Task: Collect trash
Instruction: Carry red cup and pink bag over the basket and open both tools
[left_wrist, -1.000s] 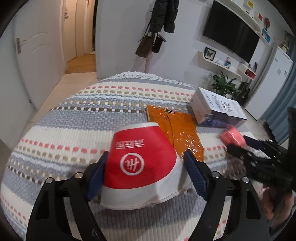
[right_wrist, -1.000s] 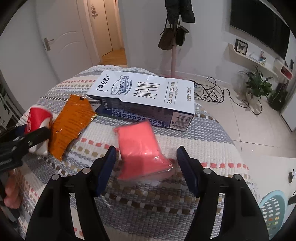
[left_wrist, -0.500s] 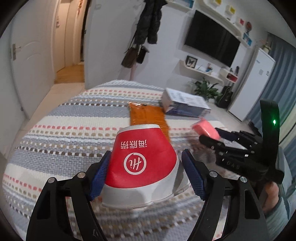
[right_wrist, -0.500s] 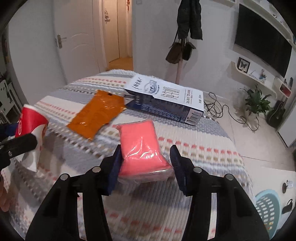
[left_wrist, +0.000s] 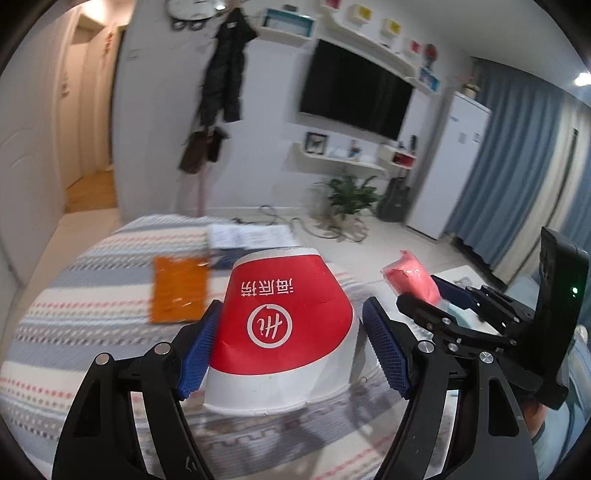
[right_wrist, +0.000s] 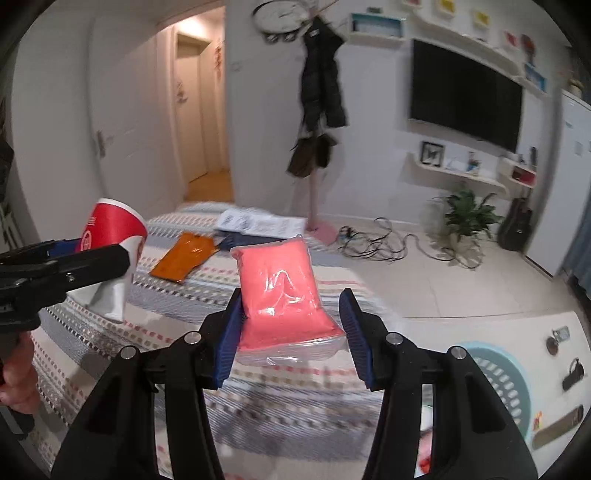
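Observation:
My left gripper (left_wrist: 291, 347) is shut on a red and white paper cup (left_wrist: 280, 332), held upside down above the striped table; the cup also shows in the right wrist view (right_wrist: 110, 254). My right gripper (right_wrist: 291, 332) is shut on a pink plastic packet (right_wrist: 284, 295), lifted off the table; the packet also shows in the left wrist view (left_wrist: 412, 278). An orange wrapper (left_wrist: 179, 291) and a white and blue carton (left_wrist: 247, 238) lie on the table beyond.
The table wears a striped woven cloth (left_wrist: 74, 314). A light blue basket (right_wrist: 498, 387) stands on the floor at lower right in the right wrist view. Cables (right_wrist: 376, 243), a plant (right_wrist: 469, 218) and a coat rack (right_wrist: 317, 147) are beyond the table.
Both grippers have risen from the table, carrying the cup and the pink packet upward. The views tilted up toward the room; the right jaws closed tighter on the packet.

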